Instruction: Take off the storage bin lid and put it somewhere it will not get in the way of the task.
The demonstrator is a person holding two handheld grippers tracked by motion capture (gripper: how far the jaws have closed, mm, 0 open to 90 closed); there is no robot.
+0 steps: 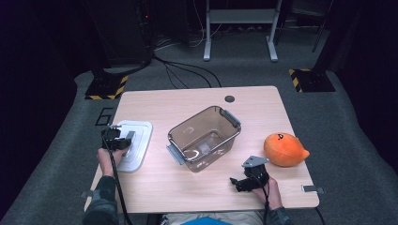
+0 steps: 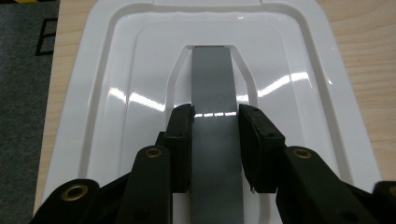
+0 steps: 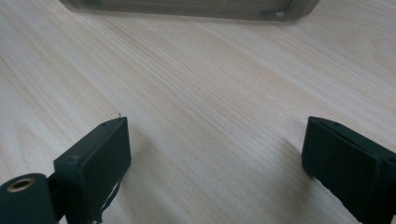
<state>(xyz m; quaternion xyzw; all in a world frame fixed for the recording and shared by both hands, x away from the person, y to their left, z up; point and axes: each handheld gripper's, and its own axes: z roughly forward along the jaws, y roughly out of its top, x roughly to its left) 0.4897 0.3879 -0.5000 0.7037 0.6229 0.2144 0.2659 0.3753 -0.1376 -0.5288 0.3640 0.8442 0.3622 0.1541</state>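
The left gripper [image 2: 215, 122] pinches the grey handle [image 2: 212, 84] of the white lid [image 1: 136, 143], which lies flat at the left of the high view. The right gripper [image 3: 215, 158], lower right there, rests on the table [image 1: 197, 187] with jaws spread, empty. A "6" [image 1: 104, 116] is marked on the floor, left of the table.

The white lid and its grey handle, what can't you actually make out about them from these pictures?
- Left gripper view: the grey handle runs off the bottom edge, and the left tongs cover its flanks.
- High view: the white lid has its near part hidden by the hand and tongs.
- Left gripper view: the lid's near edge is behind the tongs.
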